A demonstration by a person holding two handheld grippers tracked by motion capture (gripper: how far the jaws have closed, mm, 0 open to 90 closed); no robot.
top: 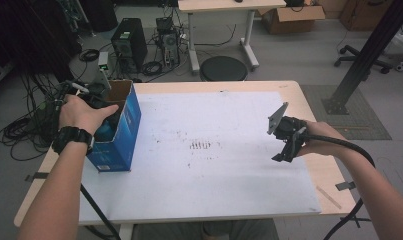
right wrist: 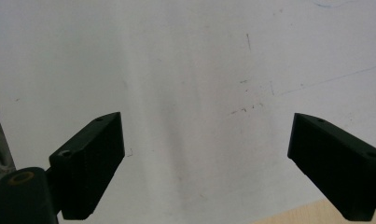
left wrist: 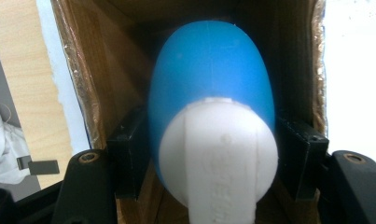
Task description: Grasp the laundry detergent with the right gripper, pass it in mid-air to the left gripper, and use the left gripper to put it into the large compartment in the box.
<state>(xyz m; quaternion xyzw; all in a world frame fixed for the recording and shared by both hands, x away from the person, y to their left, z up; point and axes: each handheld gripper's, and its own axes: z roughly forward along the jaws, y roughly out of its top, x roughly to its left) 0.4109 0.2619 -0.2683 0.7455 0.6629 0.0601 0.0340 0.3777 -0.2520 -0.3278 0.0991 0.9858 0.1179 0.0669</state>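
Already the left gripper (left wrist: 209, 163), clamped on the blue-and-white bottle (left wrist: 211, 88), is inside the box (top: 120, 134); release remains, right gripper (right wrist: 206, 163) idle, jaws apart.

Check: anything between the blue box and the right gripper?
Nothing: high view shows bare white sheet with faint marks between blue box and right gripper.

My table (top: 309, 105) is light wood, and a big white sheet (top: 214, 170) covers most of its top, scuffed with small dark marks near the middle. A blue cardboard box (top: 120, 135) stands open-topped on the sheet's left edge.
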